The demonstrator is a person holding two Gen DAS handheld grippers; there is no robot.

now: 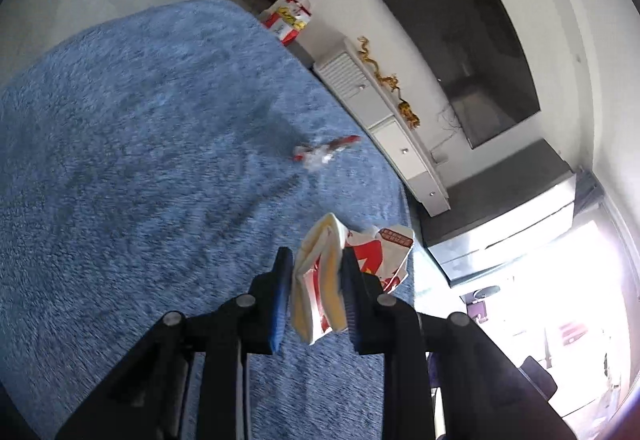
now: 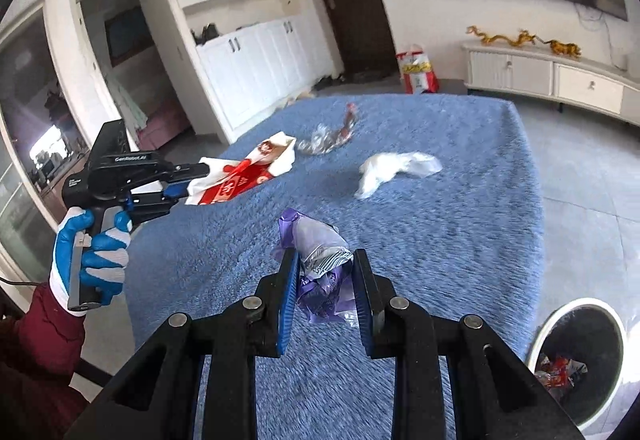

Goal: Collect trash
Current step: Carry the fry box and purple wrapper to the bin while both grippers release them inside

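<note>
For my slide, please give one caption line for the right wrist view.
Right gripper holds a purple wrapper above the blue rug, bin nearby.

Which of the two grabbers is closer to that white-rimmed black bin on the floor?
Right. The right gripper, clamping a crumpled purple plastic wrapper, is beside the white-rimmed black bin. The left gripper, holding a red-and-white paper bag, is across the blue carpet.

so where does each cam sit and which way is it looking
Left wrist view: on the left gripper, looking down over the blue rug toward the TV wall; its jaws grip a red and white wrapper.
Right wrist view: on the right gripper, facing the door; jaws grip a purple wrapper; gloved left hand shows.
Shared: rug, clear wrapper, red and white wrapper.
</note>
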